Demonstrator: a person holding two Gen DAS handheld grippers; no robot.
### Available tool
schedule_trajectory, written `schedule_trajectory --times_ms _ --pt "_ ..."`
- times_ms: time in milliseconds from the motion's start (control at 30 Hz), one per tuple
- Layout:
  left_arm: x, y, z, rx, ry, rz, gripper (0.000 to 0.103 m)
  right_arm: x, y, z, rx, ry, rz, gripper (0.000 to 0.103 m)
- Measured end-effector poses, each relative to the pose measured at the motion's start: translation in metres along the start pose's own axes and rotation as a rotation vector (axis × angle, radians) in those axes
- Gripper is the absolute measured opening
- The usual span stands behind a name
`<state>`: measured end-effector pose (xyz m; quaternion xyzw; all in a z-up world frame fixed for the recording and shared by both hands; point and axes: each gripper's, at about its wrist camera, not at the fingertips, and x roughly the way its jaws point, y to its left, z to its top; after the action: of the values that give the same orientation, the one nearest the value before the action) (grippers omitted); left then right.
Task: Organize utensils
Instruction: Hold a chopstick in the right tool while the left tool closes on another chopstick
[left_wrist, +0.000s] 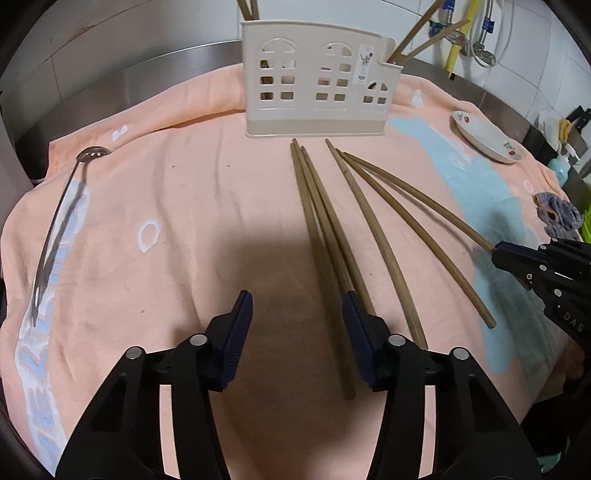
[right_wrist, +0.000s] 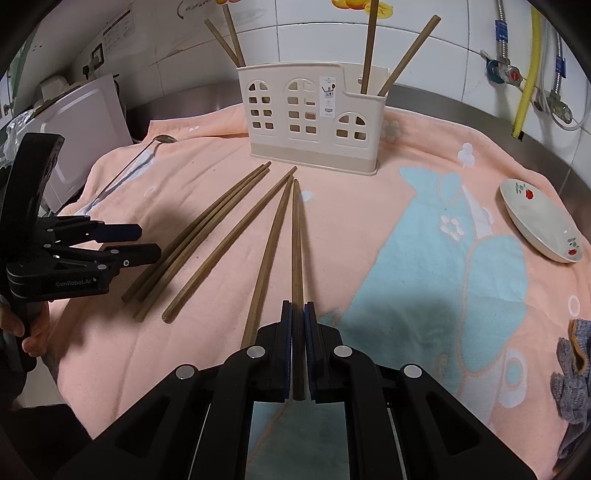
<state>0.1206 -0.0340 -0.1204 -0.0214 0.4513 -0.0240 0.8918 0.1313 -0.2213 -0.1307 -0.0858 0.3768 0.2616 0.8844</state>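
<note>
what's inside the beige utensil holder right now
Four wooden chopsticks stand in the utensil holder: two stick out of its left end, two out of the lower right end. Their lower parts, and anything shorter inside, are hidden by the walls.

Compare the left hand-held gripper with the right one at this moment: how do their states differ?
The right hand-held gripper is shut on a chopstick; the left hand-held gripper is open and holds nothing. The right one's chopstick runs between its pads; the left one's pads are apart over the towel, one beside three loose chopsticks. Both point toward the utensil holder.
</note>
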Motion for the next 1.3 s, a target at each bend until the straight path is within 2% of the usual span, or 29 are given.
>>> schedule_trajectory --times_ms 267,333,467,767,967,1167,1300 --pt "0.009 -0.008 0.001 0.021 0.020 0.026 0.036 0.002 -0.003 -0.001 0.004 0.003 0.010 0.007" --pt "0.010 -0.009 0.001 0.031 0.019 0.047 0.030 0.002 -0.003 -0.001 0.005 0.003 0.011 0.007" --pt "0.010 -0.009 0.002 0.044 0.014 0.078 0.024 0.002 -0.003 0.000 0.007 0.005 0.013 0.007" --pt "0.009 -0.010 0.000 0.038 -0.003 0.029 0.016 0.005 -0.002 -0.001 0.011 0.013 0.016 0.007" --pt "0.013 -0.008 -0.002 0.028 0.004 0.003 0.014 0.006 -0.003 -0.001 0.015 0.015 0.018 0.007" --pt "0.014 -0.006 -0.001 0.022 0.003 0.000 0.008 0.005 -0.003 -0.001 0.018 0.007 0.018 0.007" --pt "0.009 -0.004 0.001 0.020 -0.005 -0.005 0.007 -0.003 -0.003 0.003 0.017 -0.017 0.011 0.007"
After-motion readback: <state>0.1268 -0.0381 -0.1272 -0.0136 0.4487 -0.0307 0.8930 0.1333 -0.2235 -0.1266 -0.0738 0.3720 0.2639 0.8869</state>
